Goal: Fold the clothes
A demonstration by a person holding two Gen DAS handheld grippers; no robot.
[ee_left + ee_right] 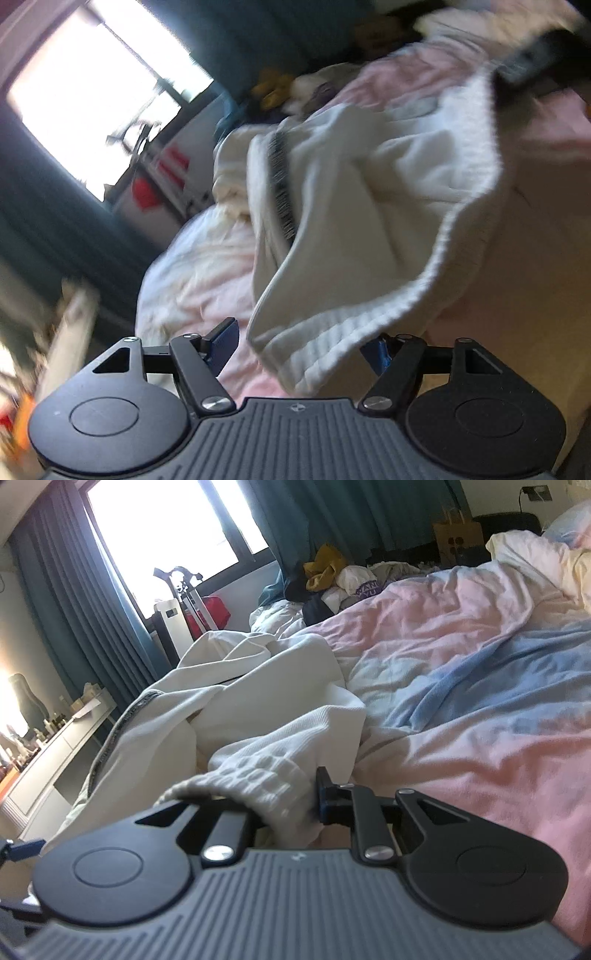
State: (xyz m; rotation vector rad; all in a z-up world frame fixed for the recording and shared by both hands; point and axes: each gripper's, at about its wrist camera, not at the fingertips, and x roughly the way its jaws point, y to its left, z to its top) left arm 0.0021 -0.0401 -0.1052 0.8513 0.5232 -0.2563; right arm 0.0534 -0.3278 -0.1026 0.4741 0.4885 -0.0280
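The cream garment (258,686) lies rumpled on the bed (480,672). My right tool (291,797) pinches its ribbed hem (266,771); my left tool (303,347) gapes wide around the hem, gripping nothing. I should close it before pulling the edge straight.

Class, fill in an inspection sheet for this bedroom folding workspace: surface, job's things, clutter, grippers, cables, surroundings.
Surface: bed with rumpled pink and blue duvet.
Job's things: cream zip-up garment lying crumpled on the duvet.
Clutter: clothes pile at the far edge of the bed.
Grippers: right gripper shut on the garment's ribbed hem; left gripper open, hem between its jaws, not pinched.
Cables: nothing seen.
Surroundings: bright window, teal curtains, dresser with bottles.
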